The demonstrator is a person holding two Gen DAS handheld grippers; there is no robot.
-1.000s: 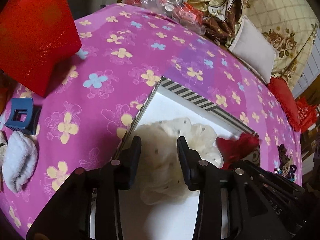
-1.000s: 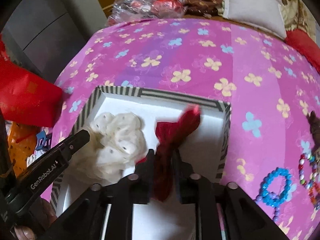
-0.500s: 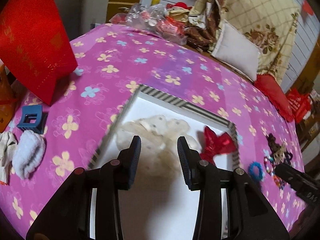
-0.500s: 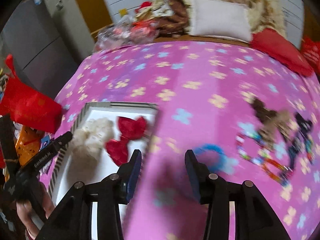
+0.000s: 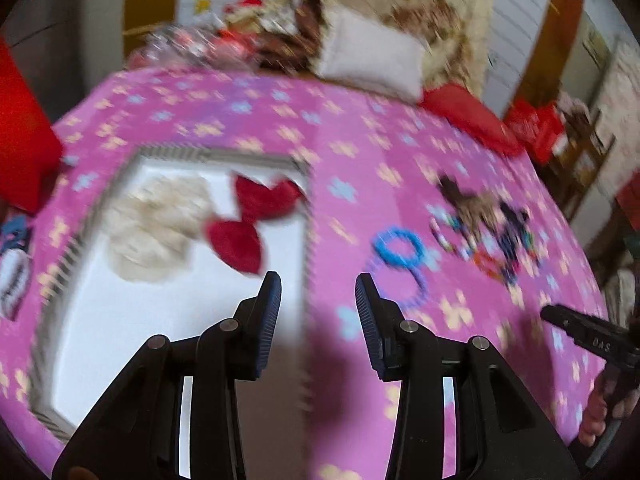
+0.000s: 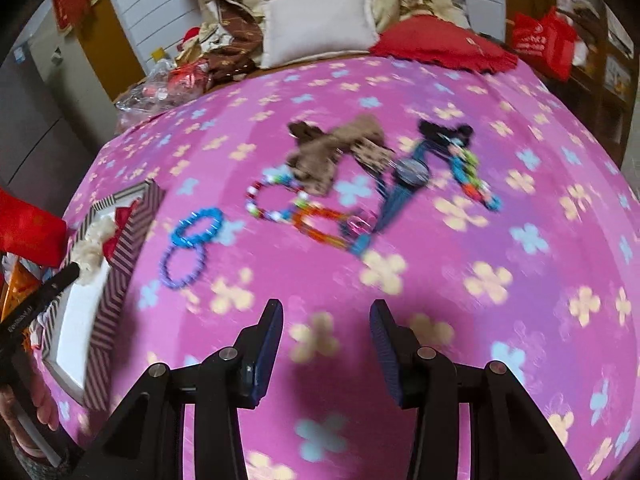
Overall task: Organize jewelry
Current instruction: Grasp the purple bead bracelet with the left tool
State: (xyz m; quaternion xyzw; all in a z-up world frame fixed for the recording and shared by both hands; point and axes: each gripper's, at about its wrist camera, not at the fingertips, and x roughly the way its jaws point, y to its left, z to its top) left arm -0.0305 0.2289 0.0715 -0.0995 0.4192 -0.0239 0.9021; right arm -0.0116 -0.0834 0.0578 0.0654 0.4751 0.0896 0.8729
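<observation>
In the box [image 5: 192,158] on my left the white scrunchie [image 5: 154,228] and red bow [image 5: 248,224] are put away, but bracelets [image 6: 192,240] still wait on the bed [image 6: 460,280], and both my claws, left [image 5: 318,294] and right [image 6: 326,326], hang released, grasping nothing.

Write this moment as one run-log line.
left claw: open, empty | right claw: open, empty | striped box: cream scrunchie, red bow | blue bracelet: on cloth

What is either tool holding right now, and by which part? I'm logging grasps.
Nothing is held. The left tool and right tool are both open and empty; the red bow lies released in the striped box.
</observation>
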